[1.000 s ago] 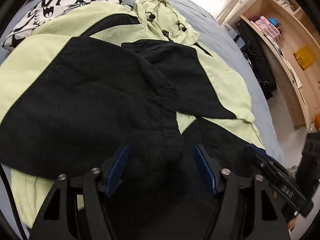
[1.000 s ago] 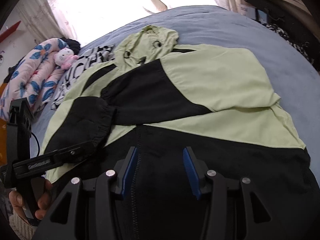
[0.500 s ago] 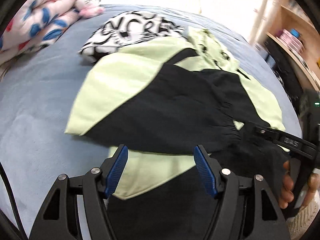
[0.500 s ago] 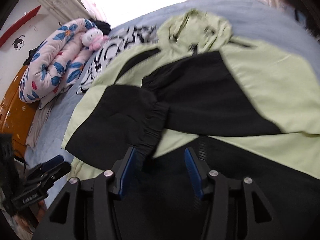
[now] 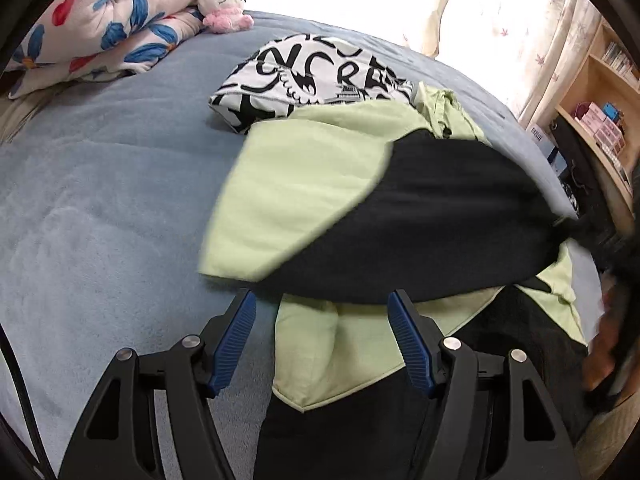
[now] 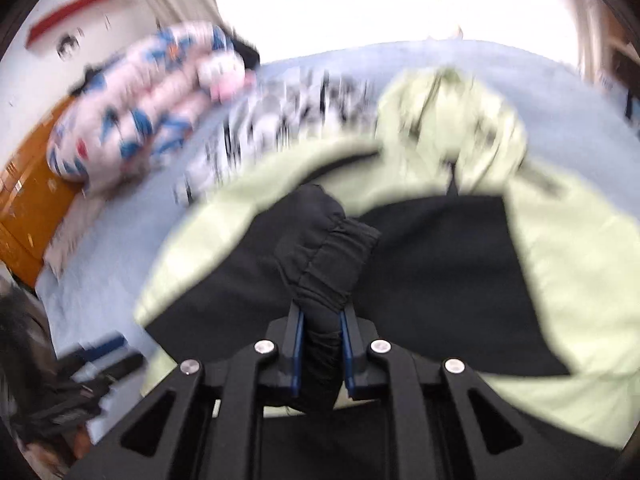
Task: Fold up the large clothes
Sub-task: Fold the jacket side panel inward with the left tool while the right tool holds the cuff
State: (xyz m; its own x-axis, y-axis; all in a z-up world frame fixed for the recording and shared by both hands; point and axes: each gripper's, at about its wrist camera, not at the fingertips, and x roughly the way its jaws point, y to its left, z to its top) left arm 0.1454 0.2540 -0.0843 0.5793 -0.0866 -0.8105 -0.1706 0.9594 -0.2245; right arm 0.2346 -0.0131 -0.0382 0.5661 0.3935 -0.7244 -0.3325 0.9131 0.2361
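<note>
A pale green and black jacket (image 5: 304,200) lies spread on the blue bed (image 5: 100,200), its hood (image 6: 452,120) toward the window. My right gripper (image 6: 322,344) is closing, and its blue pads pinch the black elastic sleeve cuff (image 6: 332,256), lifted off the jacket. That black sleeve (image 5: 440,232) stretches across the jacket in the left wrist view. My left gripper (image 5: 322,336) stands open above the jacket's near left edge, nothing pressed between its fingers.
A black-and-white printed garment (image 5: 312,76) lies beyond the jacket. A flowered quilt (image 5: 100,24) and a pink plush toy (image 5: 222,4) sit at the bed's far left. Wooden shelves (image 5: 600,92) stand on the right. An orange cabinet (image 6: 32,200) is beside the bed.
My right gripper closed on the black sleeve cuff and lifted it. The left gripper swung left toward the jacket's edge, staying open.
</note>
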